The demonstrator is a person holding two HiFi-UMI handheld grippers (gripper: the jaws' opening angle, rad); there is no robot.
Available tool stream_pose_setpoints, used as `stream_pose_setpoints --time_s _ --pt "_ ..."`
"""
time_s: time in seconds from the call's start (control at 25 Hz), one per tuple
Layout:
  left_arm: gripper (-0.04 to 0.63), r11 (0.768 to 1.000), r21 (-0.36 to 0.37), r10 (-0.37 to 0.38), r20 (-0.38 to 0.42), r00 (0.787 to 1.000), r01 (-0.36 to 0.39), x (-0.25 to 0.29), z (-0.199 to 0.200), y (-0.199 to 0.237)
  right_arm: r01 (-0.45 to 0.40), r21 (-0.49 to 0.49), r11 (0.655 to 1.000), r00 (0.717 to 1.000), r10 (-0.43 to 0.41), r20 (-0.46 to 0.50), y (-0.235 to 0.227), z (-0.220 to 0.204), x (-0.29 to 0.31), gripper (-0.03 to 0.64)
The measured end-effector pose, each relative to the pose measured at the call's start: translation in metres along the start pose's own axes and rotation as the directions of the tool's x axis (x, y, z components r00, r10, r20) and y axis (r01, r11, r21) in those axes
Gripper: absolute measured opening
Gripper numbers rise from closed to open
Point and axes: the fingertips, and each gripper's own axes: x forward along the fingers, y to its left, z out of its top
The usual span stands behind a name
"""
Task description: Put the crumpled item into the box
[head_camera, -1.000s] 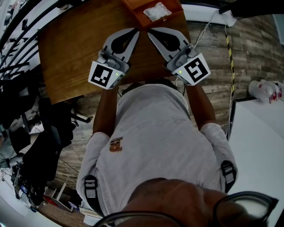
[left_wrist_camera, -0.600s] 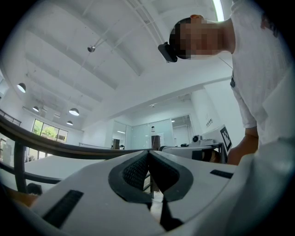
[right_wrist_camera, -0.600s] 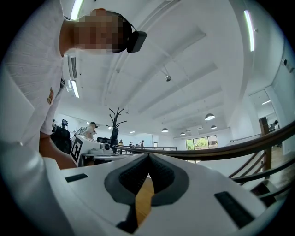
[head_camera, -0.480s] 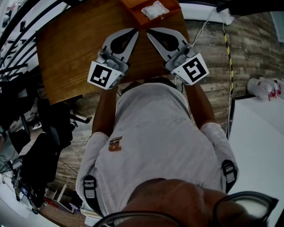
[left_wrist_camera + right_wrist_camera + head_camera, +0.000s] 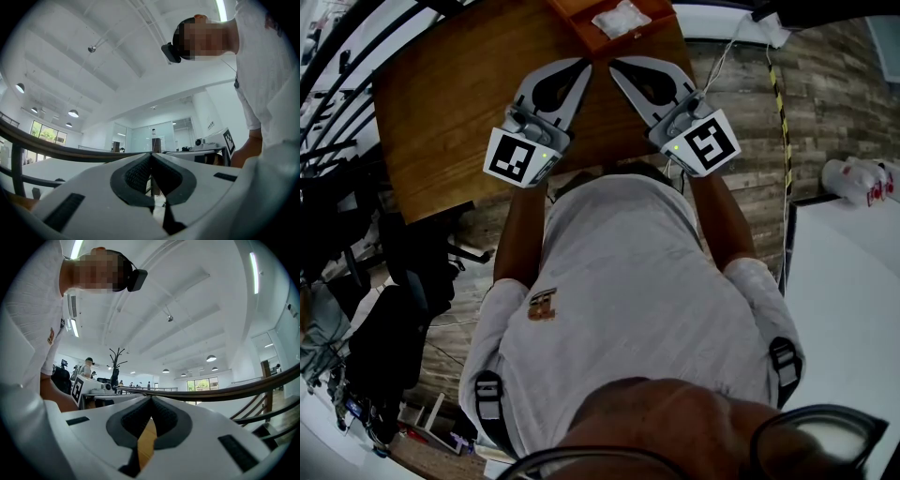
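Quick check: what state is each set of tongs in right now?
Left tongs: closed, holding nothing.
Right tongs: closed, holding nothing.

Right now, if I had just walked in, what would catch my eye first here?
Two white grippers stand out in the head view: the left gripper and the right gripper, both shut and empty, held over the wooden table with tips close together. Just beyond them, an orange box at the table's far edge holds the crumpled white item.
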Motion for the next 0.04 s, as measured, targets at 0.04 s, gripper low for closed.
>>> stream_pose_setpoints --time_s 0.04 --pt "0.020 1.000 0.000 -0.001 0.001 1.000 0.001 0.0007 0.0005 -0.0006 0.002 0.001 1.000 1.000 -0.002 0.002 -0.0005 0.0008 -0.0003 0.032"
